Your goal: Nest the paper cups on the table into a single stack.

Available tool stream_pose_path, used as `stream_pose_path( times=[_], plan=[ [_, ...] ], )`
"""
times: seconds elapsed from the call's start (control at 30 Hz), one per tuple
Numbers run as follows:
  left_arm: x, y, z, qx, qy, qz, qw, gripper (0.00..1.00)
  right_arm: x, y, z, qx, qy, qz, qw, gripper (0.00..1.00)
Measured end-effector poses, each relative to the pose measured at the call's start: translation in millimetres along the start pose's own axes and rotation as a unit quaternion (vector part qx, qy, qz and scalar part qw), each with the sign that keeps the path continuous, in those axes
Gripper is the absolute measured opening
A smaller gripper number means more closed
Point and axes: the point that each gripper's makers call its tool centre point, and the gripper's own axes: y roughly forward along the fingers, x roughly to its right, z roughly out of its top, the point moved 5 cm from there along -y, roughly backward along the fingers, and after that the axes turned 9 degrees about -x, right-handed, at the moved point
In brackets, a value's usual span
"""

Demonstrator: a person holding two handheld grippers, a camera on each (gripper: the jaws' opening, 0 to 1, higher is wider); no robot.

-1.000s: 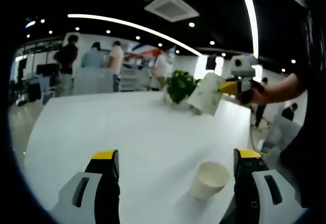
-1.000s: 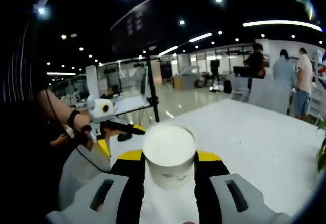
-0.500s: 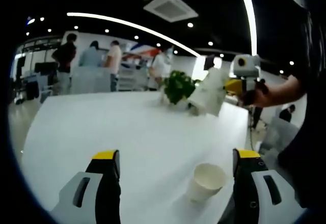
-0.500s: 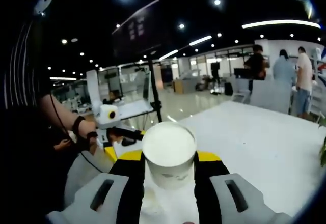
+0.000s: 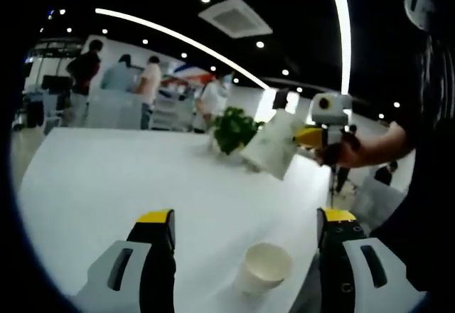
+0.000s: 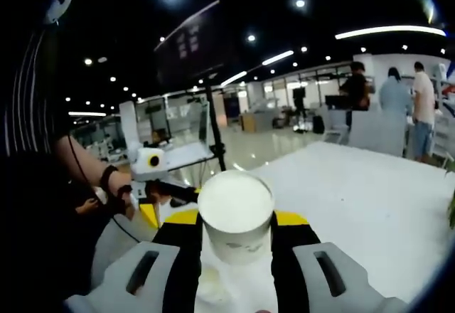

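Big open-plan office with a dark ceiling, spot lights and long strip lights, and everything sits on a wide white worktop [image 5: 106, 178] with a few people standing around at its far end. From the left gripper view, the left gripper [image 5: 245, 256] has its black, yellow-tipped fingers [image 5: 158, 245] spread wide apart with nothing between them, hovering over the worktop. One small white paper cup [image 5: 261, 267] stands upright on the worktop between those fingers, nearer the right-hand one, not touching either as far as I can tell. Further back in that same view the right gripper [image 5: 302, 136] comes in from the right, held up in the air by a person's hand [image 5: 340, 151], and it's clamped on a second white paper cup with a faint green print [image 5: 270, 144], tilted over on a slant well above the worktop. Just behind that cup there's a leafy green potted plant [image 5: 229, 129] on the worktop. In the right gripper view, the right gripper [image 6: 236, 236] has its fingers squeezed against the sides of that same cup [image 6: 235, 213], whose round white end faces the camera. Off to the left in that view you can see the left gripper [image 6: 167, 193] held in the person's other hand [image 6: 119, 200], down near the worktop edge [image 6: 355, 185].
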Motion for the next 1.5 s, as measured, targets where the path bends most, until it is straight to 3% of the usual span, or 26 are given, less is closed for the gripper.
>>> stream_pose_path(
  times=[0.37,0.7,0.77,1.03,1.3,1.5],
  plan=[
    [13.5,9.5,4.7,0.005,0.003,-0.031,0.9995,0.76,-11.6,6.3,-0.6,0.004,0.006,0.012,0.9999,0.34],
    [39.2,23.3,8.6,0.009,-0.014,-0.077,0.9969,0.76,-19.5,12.0,0.9,0.009,0.009,0.025,0.9996,0.34],
    [45.9,25.7,9.6,0.009,-0.002,-0.087,0.9962,0.74,-21.5,13.0,0.0,0.011,0.015,0.028,0.9994,0.34],
    [51.6,29.2,13.3,0.014,-0.004,-0.104,0.9945,0.71,-25.2,15.7,-4.9,0.009,0.021,0.033,0.9992,0.34],
    [51.6,22.9,32.3,0.044,-0.006,-0.105,0.9935,0.7,-26.2,14.2,-4.8,0.021,0.035,0.042,0.9983,0.34],
    [47.2,17.3,39.2,0.063,-0.017,-0.106,0.9922,0.6,-28.5,12.6,-6.8,0.025,0.043,0.053,0.9974,0.34]
  ],
)
